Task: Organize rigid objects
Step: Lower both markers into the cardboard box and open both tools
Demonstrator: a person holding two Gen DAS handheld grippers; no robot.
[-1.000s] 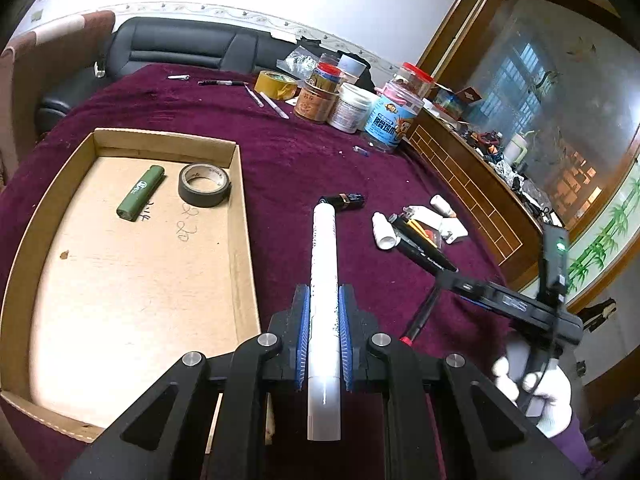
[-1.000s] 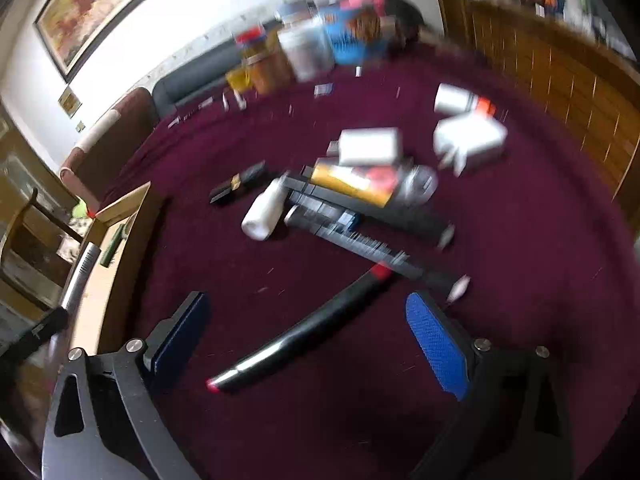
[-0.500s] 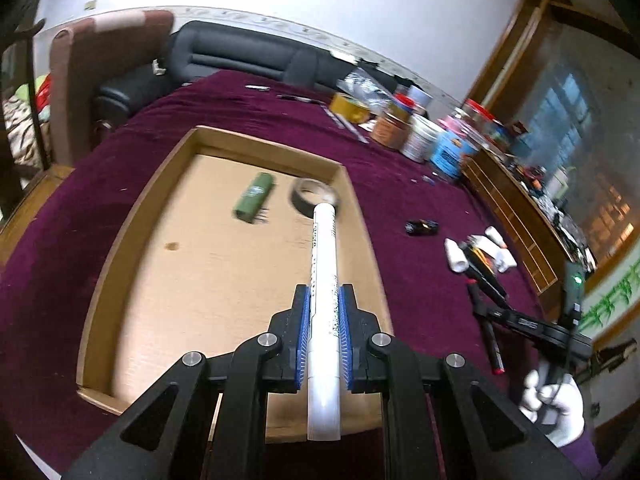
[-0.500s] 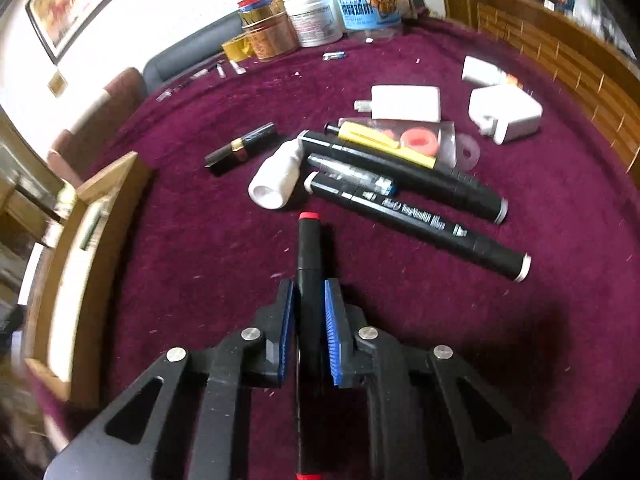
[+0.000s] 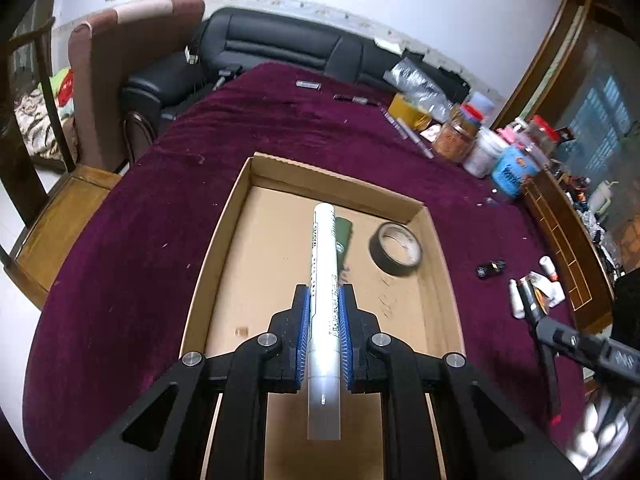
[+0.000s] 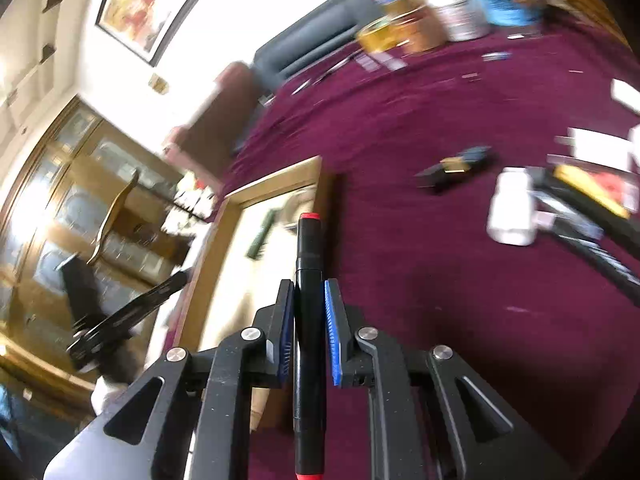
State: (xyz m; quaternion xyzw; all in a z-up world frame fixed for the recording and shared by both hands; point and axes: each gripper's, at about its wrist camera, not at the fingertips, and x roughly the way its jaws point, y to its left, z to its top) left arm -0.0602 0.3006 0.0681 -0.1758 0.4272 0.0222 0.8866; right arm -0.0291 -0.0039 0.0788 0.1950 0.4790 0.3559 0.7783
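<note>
The left gripper (image 5: 324, 334) is closed narrow on a white marker (image 5: 325, 280), the blue pads pressing its barrel on both sides near the middle. The marker points straight ahead along the fingers and stands out in front and behind them. I judge it light, stiff and smooth; a round plastic barrel can slip or roll, so the hold at the middle is the good place, and it needs only little force.

The marker hangs over the box (image 5: 224, 240), above its cardboard floor. Beyond its tip lie a green tube (image 5: 343, 236), partly hidden by the marker, and a tape roll (image 5: 396, 248) near the far right corner.

The right gripper (image 6: 307, 332) is closed on a black pen (image 6: 308, 280) with red ends, also held at the middle. This view is blurred. The pen seems to hang over the cloth just beside the box's right wall (image 6: 316, 176). On the cloth to the right lie a white bottle (image 6: 512, 212) and other small things.
</note>
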